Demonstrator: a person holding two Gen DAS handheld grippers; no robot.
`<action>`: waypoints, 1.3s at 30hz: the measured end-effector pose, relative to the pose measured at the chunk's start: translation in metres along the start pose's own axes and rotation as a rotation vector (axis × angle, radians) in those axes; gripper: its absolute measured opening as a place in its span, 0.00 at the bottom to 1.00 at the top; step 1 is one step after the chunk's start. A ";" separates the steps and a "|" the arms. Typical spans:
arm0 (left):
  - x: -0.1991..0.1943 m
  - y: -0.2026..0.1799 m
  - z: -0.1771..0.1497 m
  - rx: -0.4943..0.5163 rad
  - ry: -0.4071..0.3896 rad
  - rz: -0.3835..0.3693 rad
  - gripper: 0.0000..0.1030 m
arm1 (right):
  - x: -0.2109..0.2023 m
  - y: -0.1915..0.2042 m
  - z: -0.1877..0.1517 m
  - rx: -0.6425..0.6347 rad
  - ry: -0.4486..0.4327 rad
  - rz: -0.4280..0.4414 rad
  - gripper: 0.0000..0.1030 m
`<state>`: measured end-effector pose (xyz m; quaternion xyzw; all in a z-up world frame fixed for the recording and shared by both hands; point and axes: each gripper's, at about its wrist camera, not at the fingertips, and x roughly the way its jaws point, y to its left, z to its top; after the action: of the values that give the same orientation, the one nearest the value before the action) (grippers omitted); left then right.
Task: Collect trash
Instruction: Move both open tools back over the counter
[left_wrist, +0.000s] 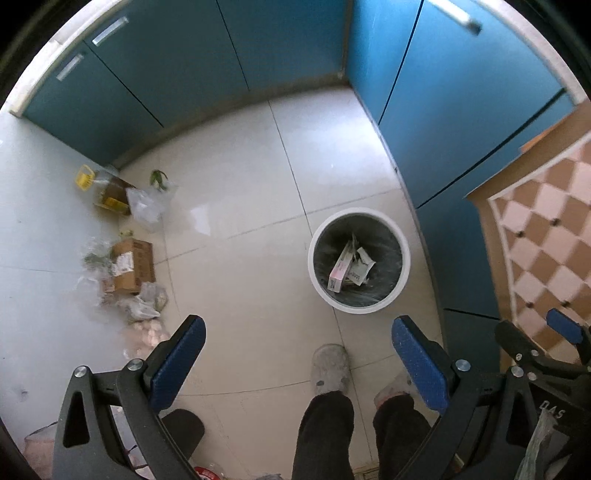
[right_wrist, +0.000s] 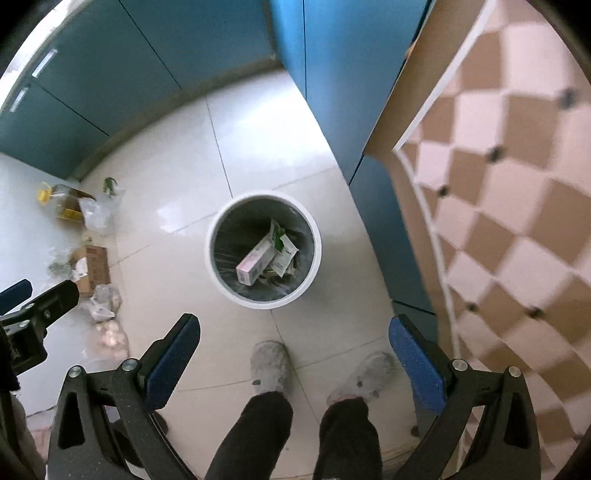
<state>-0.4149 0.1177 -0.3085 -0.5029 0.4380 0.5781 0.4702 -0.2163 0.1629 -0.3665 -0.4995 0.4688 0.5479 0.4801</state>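
A white round trash bin (left_wrist: 405, 258) with a dark liner stands on the tiled floor; it also shows in the right wrist view (right_wrist: 214, 236). Inside lie a pink-white carton (right_wrist: 255, 264) and crumpled packets (left_wrist: 360, 264). My left gripper (left_wrist: 298, 363) is open and empty, held high above the floor near the bin. My right gripper (right_wrist: 294, 363) is open and empty, above the floor just in front of the bin. It also shows at the right edge of the left wrist view (left_wrist: 535, 339).
Blue cabinets (left_wrist: 184, 66) line the back and right. A checkered cloth-covered table (right_wrist: 498, 184) is at the right. At the left floor lie a cardboard box (left_wrist: 133, 264), plastic bags (left_wrist: 146, 206), a yellow-capped bottle (left_wrist: 101, 188) and greens (left_wrist: 159, 179). The person's slippered feet (right_wrist: 269, 365) stand below.
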 end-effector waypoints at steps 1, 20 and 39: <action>-0.012 -0.001 -0.003 0.001 -0.011 -0.006 1.00 | -0.019 0.000 -0.003 -0.002 -0.011 0.004 1.00; -0.205 -0.015 -0.053 0.016 -0.167 -0.044 1.00 | -0.271 -0.010 -0.068 -0.033 -0.153 0.136 1.00; -0.268 -0.318 -0.037 0.488 -0.231 -0.178 1.00 | -0.360 -0.301 -0.176 0.621 -0.309 0.109 1.00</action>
<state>-0.0816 0.1089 -0.0568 -0.3421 0.4620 0.4655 0.6729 0.1141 -0.0032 -0.0282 -0.2153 0.5608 0.4732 0.6444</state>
